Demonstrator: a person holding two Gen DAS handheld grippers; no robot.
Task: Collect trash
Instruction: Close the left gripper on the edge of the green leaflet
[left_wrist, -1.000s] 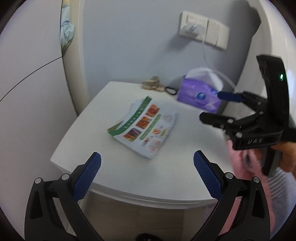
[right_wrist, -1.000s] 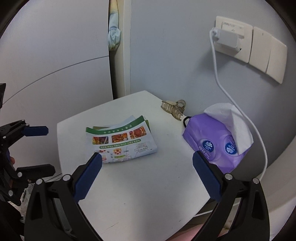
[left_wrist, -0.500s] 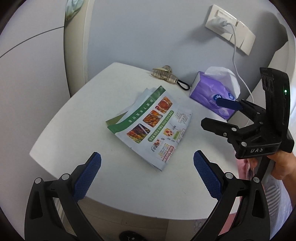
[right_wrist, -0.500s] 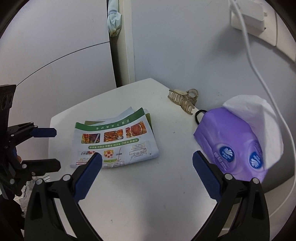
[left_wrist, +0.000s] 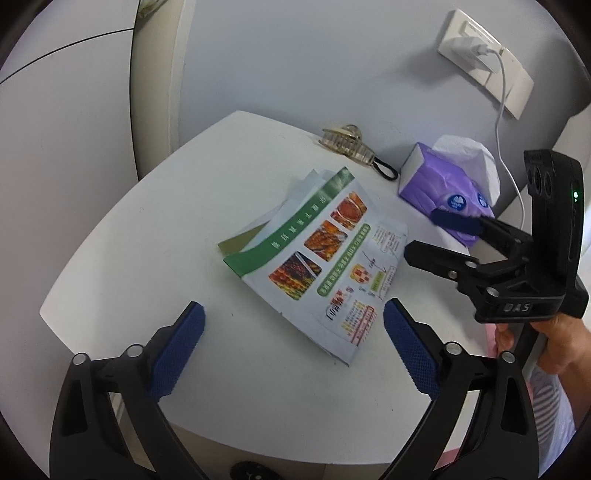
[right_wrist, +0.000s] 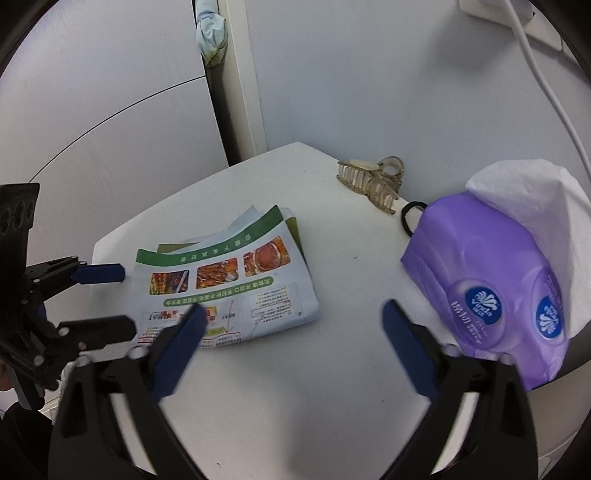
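The print on the folded flyer (left_wrist: 317, 258) is too small to read in either view, and the sheets tucked beneath it show only as slivers at its far edge. In the right wrist view the wall socket (right_wrist: 517, 14) is cut off by the top edge, and its white cable (right_wrist: 554, 96) runs out of sight behind the tissue pack (right_wrist: 491, 280). The right gripper (right_wrist: 291, 325) is smeared with motion blur (its jaws have just been closing, over bare bench). The hair tie (right_wrist: 410, 218) is half hidden by the pack.
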